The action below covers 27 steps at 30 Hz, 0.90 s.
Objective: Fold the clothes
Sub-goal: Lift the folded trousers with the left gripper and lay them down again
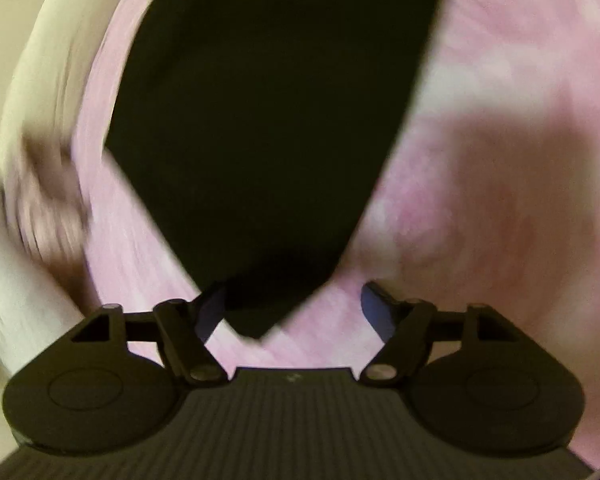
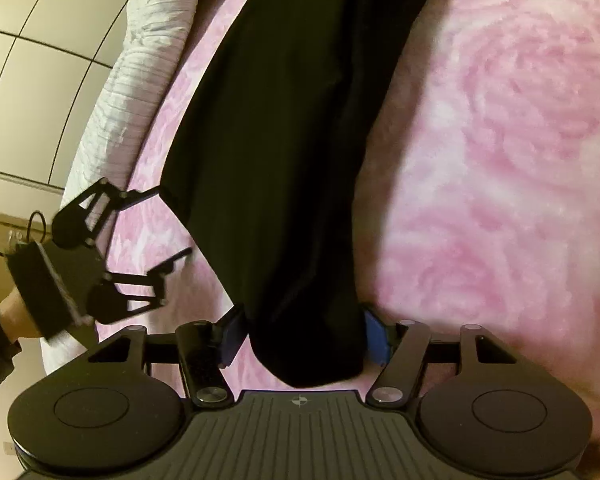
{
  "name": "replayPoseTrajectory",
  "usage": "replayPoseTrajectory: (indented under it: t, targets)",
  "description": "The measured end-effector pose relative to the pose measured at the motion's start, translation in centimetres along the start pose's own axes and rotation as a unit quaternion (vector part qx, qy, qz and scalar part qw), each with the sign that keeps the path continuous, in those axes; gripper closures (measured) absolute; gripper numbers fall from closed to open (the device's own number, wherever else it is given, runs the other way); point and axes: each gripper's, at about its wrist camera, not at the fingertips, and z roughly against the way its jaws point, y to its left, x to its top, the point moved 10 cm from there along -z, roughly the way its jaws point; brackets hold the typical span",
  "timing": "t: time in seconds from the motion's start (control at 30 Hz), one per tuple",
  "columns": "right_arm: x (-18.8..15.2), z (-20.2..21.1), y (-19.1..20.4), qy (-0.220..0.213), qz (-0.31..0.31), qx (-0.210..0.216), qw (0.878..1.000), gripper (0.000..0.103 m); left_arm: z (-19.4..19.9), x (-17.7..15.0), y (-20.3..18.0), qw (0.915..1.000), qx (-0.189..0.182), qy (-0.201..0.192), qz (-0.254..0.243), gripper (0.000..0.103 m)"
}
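A black garment (image 2: 292, 152) lies lengthwise on a pink patterned bedspread (image 2: 500, 160). In the right wrist view my right gripper (image 2: 304, 328) stands wide open with the garment's near end lying between its blue pads (image 2: 376, 336). My left gripper (image 2: 176, 224) shows at the left of that view, open, its fingertips at the garment's left edge. In the blurred left wrist view the left gripper (image 1: 292, 308) is open, with a corner of the black garment (image 1: 252, 140) between its fingers and the pink bedspread (image 1: 500, 100) beneath.
A white quilted cover (image 2: 140, 80) runs along the bed's left edge, with a tiled floor (image 2: 40, 60) beyond it. A person's hand (image 2: 8, 316) holds the left gripper. Pink bedspread stretches to the right of the garment.
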Motion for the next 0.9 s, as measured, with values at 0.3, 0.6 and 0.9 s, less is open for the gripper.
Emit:
replayPoseTrajectory:
  t: [0.3,0.6,0.9]
  targets:
    - [3.5,5.0,-0.9,0.062,0.044,0.005,0.997,0.089,0.2,1.9,1.3,0.9999,-0.009,-0.001,-0.013,0.067]
    - [11.9,15.7,-8.5,0.096,0.134,-0.111,0.980,0.089,5.7,19.4,1.1,0.9838,-0.108,-0.096,0.106,0.066]
    - [13.4,19.6,-14.0,0.066,0.136,-0.090,0.984,0.053,6.3,21.4,6.1,0.9502,-0.169,-0.086,0.247,0.063]
